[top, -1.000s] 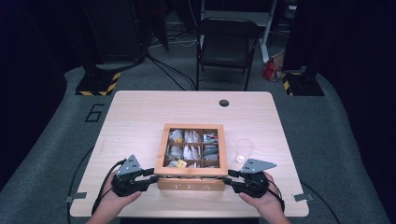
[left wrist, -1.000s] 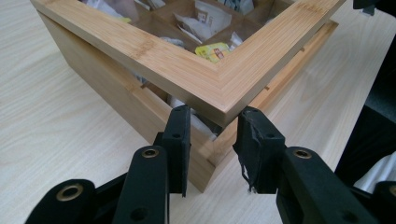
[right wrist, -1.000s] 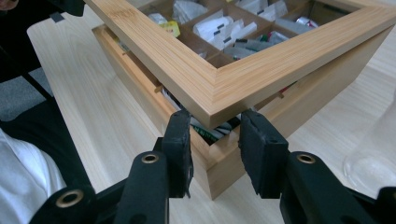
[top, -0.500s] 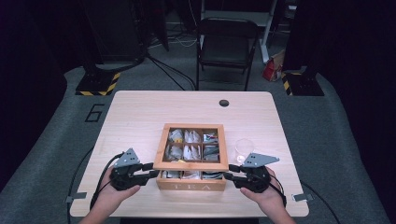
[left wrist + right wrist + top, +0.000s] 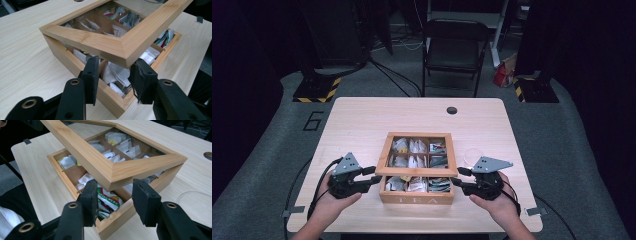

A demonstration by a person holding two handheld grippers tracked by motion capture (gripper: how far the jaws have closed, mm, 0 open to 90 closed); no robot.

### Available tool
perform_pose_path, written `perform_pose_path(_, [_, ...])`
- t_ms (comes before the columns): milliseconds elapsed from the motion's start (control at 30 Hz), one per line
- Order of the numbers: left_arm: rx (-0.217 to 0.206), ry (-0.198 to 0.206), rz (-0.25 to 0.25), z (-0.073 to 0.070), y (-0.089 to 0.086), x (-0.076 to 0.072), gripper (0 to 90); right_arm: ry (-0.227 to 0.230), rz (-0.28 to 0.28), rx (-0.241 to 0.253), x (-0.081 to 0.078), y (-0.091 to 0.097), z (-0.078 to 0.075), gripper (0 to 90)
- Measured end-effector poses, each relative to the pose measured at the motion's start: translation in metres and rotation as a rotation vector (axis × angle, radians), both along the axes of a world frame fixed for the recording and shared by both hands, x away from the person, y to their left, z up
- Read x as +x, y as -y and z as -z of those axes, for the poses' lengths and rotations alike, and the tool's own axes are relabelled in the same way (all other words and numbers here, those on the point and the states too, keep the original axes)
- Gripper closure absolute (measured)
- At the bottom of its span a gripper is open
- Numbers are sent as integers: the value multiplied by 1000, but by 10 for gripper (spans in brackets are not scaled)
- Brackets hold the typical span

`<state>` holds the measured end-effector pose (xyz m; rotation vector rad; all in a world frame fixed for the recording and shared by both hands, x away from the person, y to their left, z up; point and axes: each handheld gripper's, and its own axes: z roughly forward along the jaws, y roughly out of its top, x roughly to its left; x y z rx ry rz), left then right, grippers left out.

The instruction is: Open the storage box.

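A wooden tea box (image 5: 417,196) marked TEA stands at the table's near middle, with several compartments of tea bags (image 5: 117,75). Its framed lid (image 5: 100,41) is hinged at the back and tilted up at the front, off the base. My left gripper (image 5: 374,180) is at the front left corner. Its jaws stand apart, one on each side of the lid's corner (image 5: 125,58) and just under it. My right gripper (image 5: 455,182) does the same at the front right corner (image 5: 112,173). Both are open.
The light wooden table (image 5: 362,120) has a round hole (image 5: 452,110) at the back. A thin clear ring (image 5: 472,152) lies right of the box. A folding chair (image 5: 454,45) and a red bag (image 5: 502,75) are on the floor behind.
Both grippers have shifted slightly outward and toward the person, staying at the box's front corners. The lid's front edge looks raised now.
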<state>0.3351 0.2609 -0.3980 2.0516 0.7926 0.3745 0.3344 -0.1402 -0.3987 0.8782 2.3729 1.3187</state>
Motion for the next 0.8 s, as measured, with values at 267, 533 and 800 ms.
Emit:
perform_pose_path(267, [6, 11, 14, -5, 2, 3, 559, 23, 10, -11, 4, 0, -4, 499])
perform_pose_path(533, [8, 14, 18, -12, 2, 6, 558, 32, 1, -6, 7, -1, -10, 520])
perform_pose_path(800, [6, 52, 7, -20, 3, 9, 557, 67, -1, -13, 9, -5, -19, 513])
